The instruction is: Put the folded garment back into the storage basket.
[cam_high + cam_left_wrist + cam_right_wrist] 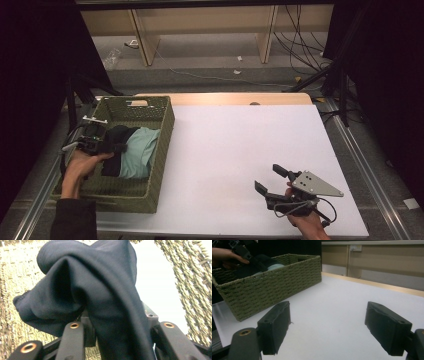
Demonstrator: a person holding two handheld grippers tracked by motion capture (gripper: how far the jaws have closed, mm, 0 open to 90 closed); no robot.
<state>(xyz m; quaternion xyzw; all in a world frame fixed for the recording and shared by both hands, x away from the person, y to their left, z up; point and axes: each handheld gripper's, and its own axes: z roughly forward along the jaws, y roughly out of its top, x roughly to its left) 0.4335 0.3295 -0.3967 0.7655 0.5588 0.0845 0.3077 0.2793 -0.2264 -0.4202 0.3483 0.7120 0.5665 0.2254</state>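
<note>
A green woven basket (161, 150) stands at the table's left. Inside it lie a pale mint cloth (141, 151) and a dark navy cloth (119, 136). My left gripper (114, 146) reaches into the basket and is shut on the dark cloth (100, 285), which bunches up and drapes over the jaws, hiding the tips. In the left gripper view the basket wall (197, 290) rises to the right. My right gripper (268, 177) rests low over the white table (235, 145) at the front right, open with nothing between its pads (275, 327), facing the basket (269, 287).
The white tabletop stretches between the basket and the right gripper. A wooden strip (225, 98) runs along its far edge. Metal rails (367, 175) flank both sides. Cables (300, 45) and shelf legs sit on the floor beyond.
</note>
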